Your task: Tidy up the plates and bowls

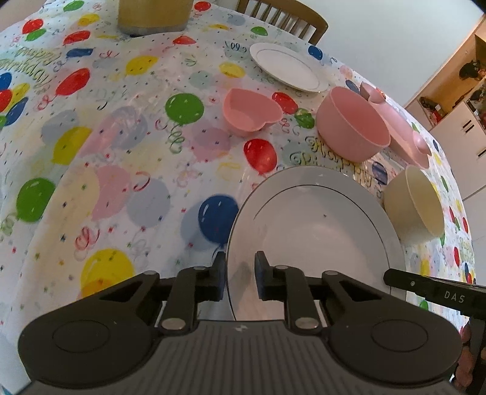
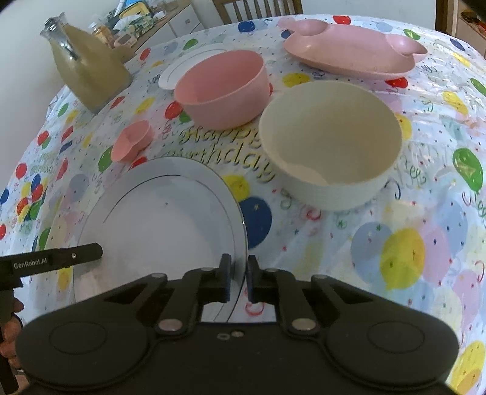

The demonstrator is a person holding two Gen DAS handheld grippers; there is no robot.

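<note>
A large white plate (image 1: 319,231) (image 2: 158,218) lies near the table's front edge on the balloon tablecloth. My left gripper (image 1: 241,270) is shut on its left rim, one pad outside the edge and one on the plate's face. On the opposite side, my right gripper (image 2: 238,270) pinches the right rim. Beyond the plate stand a cream bowl (image 1: 416,203) (image 2: 331,149), a round pink bowl (image 1: 352,124) (image 2: 221,88) and a small heart-shaped pink bowl (image 1: 249,112) (image 2: 132,139). A smaller white plate (image 1: 285,66) (image 2: 179,70) and a pink ear-shaped plate (image 1: 401,133) (image 2: 349,51) lie further back.
A glass pitcher (image 2: 88,70) (image 1: 152,15) of tan liquid stands at the far left of the table. A wooden chair (image 1: 282,15) (image 2: 258,7) is behind the far edge. Cabinets (image 1: 461,115) line the right wall. A hand (image 2: 9,334) shows at the left edge.
</note>
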